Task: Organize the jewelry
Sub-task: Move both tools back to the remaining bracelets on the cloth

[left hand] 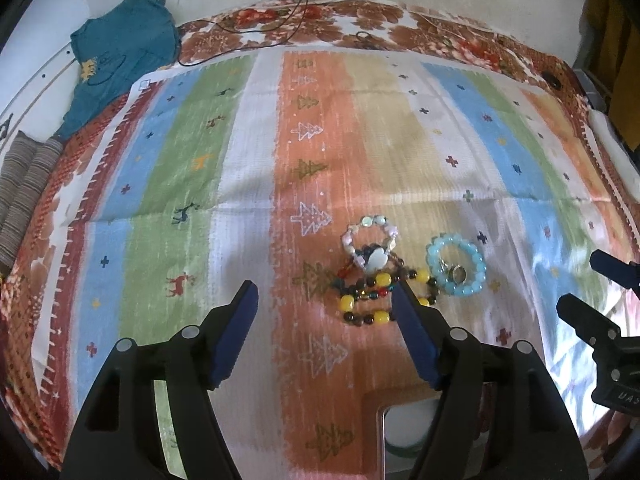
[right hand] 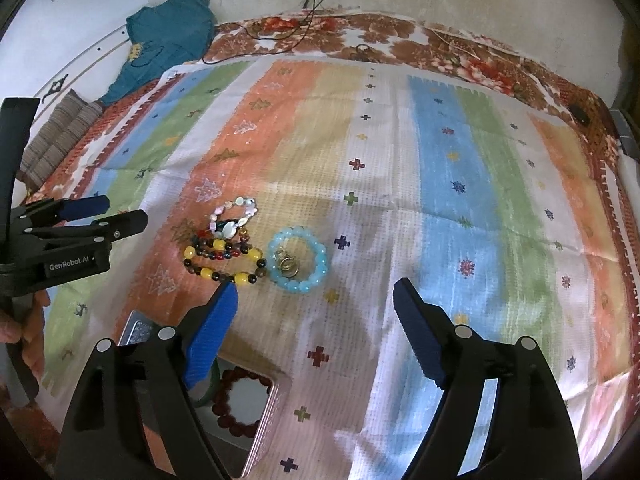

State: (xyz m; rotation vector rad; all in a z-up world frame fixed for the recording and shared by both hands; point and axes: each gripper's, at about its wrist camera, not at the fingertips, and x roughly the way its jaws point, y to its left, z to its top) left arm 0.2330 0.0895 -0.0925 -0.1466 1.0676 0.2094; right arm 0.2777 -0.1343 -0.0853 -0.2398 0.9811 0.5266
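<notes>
Nearest, a tin [right hand: 262, 420] is kept just under the spread, empty right tool [right hand: 316, 332], a dark red bracelet [right hand: 236, 400] already stored inside. The left tool [left hand: 324, 320] is likewise held wide and empty. Beyond, on the bed cloth [right hand: 440, 160], a yellow-beaded bracelet [right hand: 224, 258], a pale shell bracelet [right hand: 236, 216] and a blue bracelet [right hand: 298, 266] ringing small gold pieces are heaped within easy reach.

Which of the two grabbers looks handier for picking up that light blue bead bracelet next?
Probably the right gripper: its open fingers point almost straight at the blue bracelet. The left gripper, also open, faces the yellow-and-dark bead bracelet, beside it.
</notes>
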